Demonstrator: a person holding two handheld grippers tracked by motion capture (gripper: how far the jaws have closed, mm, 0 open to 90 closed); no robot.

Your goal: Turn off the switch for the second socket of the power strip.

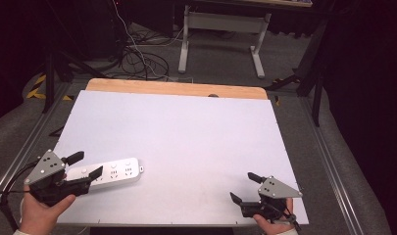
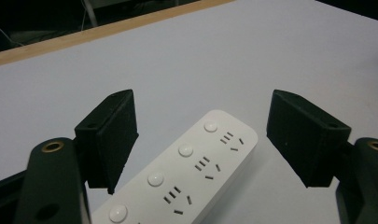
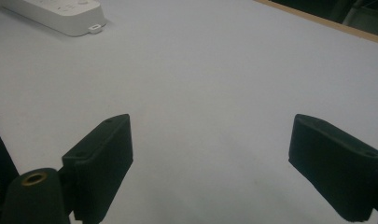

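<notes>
so far we have only lined up: our left gripper (image 1: 86,165) straddles the power strip (image 2: 186,172) at seven o'clock, jaws spread, nothing pinched. our right gripper (image 1: 245,188) waits spread at five o'clock. gripping remains.

The left hand-held gripper (image 1: 84,164) sits at about eight o'clock in the high view, gripped from below by the person's left hand (image 1: 39,211). Its jaws stand wide apart and point toward two o'clock, the grey plate tilted on top (the cable trails off toward seven o'clock). The right hand-held gripper (image 1: 244,187) is at about five o'clock, held by the right hand (image 1: 274,224) at the lower edge. Its jaws are also spread wide and point toward ten o'clock. In each gripper view, both black jaws rise well apart with nothing between the pads.
</notes>
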